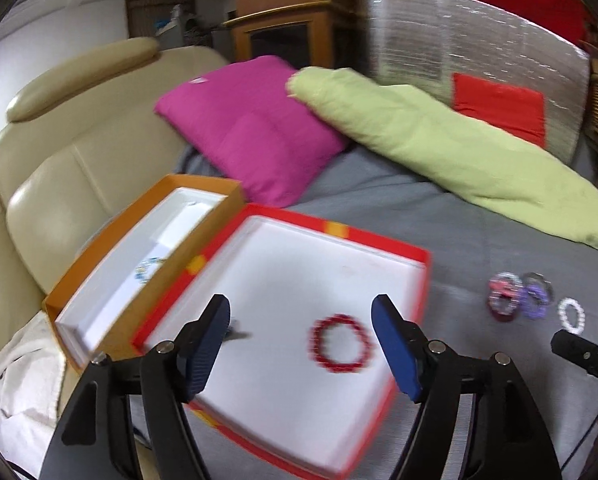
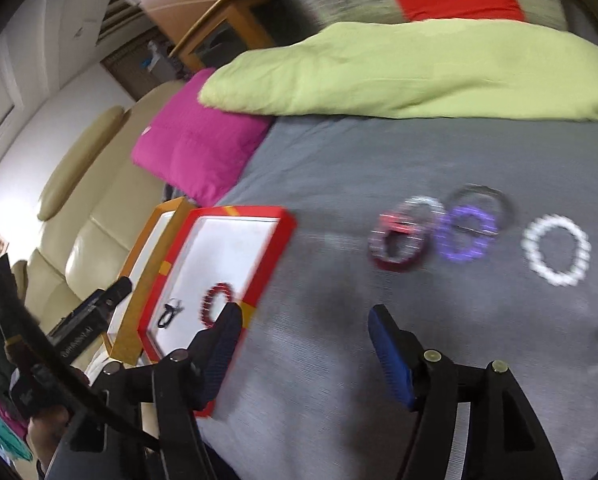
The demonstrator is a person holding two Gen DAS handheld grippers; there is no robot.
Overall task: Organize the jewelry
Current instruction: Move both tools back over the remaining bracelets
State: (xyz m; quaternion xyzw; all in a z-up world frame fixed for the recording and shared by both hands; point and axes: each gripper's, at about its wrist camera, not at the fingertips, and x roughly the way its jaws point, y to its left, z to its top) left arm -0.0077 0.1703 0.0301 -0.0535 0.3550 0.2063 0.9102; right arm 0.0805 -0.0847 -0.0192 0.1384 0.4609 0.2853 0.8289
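The left gripper (image 1: 301, 344) is held with its jaws apart and nothing between the pads, above a red box (image 1: 379, 240) with a white inside that lies on a grey bed cover (image 1: 379, 200). A red beaded bracelet (image 1: 341, 342) is seen flat on the box floor, between the two fingers in the left wrist view, and a small dark piece (image 1: 237, 334), too blurred to be named, is seen just beside the left finger. An orange box (image 1: 139, 208) is set touching the red box on its far left side, and a small bluish piece of jewelry (image 1: 147, 270) lies inside it. The right gripper (image 2: 301, 340) is likewise open and empty, poised over the bare cover just right of the red box. Beyond it, loose bracelets are laid in a row on the cover: a dark red and clear pair (image 2: 399, 236), overlapped; a purple bracelet (image 2: 467, 236) touching them, with a grey ring (image 2: 487, 196) behind it; and a white beaded bracelet (image 2: 557, 250), apart on the right. A pink cushion (image 1: 255, 128) and a green pillow (image 1: 439, 148) are propped at the far end of the bed, and a cream sofa (image 1: 59, 152) stands on the left.
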